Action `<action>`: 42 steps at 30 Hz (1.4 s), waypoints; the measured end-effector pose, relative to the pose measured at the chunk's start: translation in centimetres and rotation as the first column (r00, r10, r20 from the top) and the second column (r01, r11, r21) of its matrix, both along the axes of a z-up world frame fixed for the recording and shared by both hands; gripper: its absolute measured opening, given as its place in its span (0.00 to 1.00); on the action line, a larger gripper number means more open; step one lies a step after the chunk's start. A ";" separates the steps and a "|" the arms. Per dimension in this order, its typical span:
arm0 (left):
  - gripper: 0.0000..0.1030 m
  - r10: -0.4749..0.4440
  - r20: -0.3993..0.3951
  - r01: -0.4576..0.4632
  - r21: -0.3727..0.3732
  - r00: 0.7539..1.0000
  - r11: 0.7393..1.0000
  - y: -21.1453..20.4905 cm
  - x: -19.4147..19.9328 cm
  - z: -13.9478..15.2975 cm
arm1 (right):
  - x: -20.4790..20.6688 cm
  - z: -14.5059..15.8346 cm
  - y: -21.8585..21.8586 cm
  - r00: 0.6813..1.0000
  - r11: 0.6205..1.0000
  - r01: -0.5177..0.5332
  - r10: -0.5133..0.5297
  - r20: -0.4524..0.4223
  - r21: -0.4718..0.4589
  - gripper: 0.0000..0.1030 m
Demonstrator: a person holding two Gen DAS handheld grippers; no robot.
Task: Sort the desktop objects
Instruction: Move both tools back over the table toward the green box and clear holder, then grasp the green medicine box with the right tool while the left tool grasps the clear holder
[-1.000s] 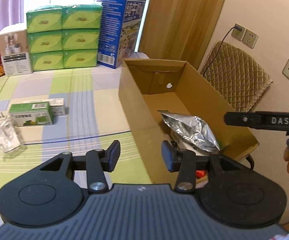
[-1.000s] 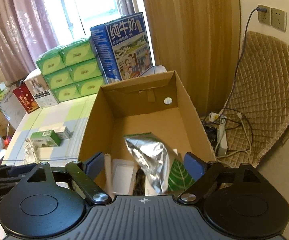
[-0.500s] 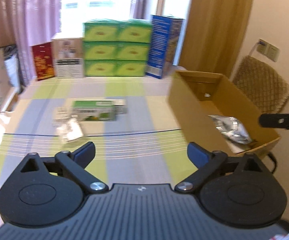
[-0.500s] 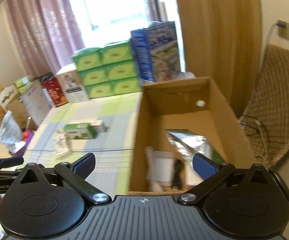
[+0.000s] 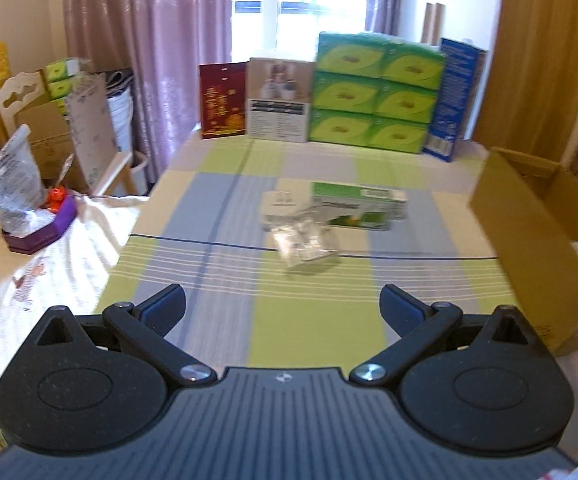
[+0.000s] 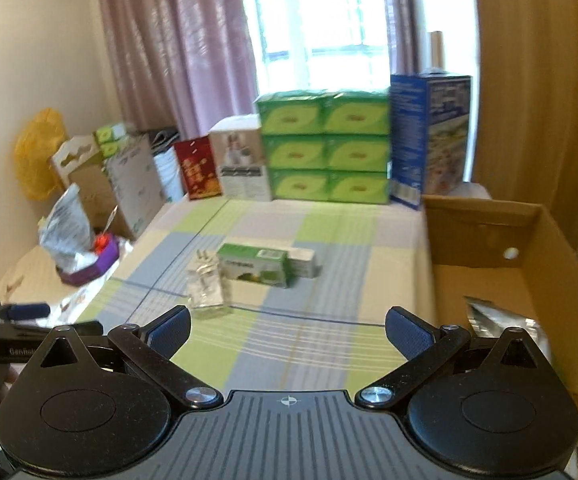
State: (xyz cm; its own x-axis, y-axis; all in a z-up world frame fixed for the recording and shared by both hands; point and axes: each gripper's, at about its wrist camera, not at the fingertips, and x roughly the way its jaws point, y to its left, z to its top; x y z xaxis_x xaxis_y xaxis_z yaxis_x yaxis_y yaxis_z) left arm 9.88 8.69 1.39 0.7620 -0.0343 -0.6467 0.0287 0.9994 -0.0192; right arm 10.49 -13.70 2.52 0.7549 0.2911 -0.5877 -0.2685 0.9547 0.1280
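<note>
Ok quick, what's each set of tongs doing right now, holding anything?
Left tongs: open, holding nothing, over the table.
Right tongs: open, holding nothing, beside the cardboard box.

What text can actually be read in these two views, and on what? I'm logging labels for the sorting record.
"GenRob", cut off by the right gripper's own body: on the left gripper, seen in the right wrist view.
Blue carton: print blurred, unreadable.
Stacked green packs: no legible text.
Red box and white box: print too blurred.
Small green box on the table: label too blurred.
</note>
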 end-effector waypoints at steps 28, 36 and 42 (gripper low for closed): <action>0.98 -0.031 -0.044 0.029 -0.039 0.999 0.999 4.0 10.3 -7.4 | 12.1 -11.2 6.0 0.996 0.988 -0.077 0.072 -0.045 -0.137 0.98; 0.98 -0.151 -0.092 0.145 -0.068 0.984 0.987 1.1 12.0 -8.6 | 13.3 -10.1 5.5 0.994 0.985 -0.077 0.064 -0.086 -0.154 0.97; 0.98 -0.355 -0.056 0.359 0.115 0.933 0.926 -1.4 12.5 -8.4 | 14.7 -9.0 5.8 0.944 0.870 -0.331 0.306 -0.126 -0.366 0.97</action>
State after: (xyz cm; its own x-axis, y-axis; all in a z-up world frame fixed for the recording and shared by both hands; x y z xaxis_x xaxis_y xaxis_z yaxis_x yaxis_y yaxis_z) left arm 22.39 7.26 -7.04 0.6916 -0.2202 -0.6879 0.3856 0.9179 0.0939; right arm 25.17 -7.87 -6.45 0.6173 0.2567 -0.7437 -0.5694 0.7981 -0.1971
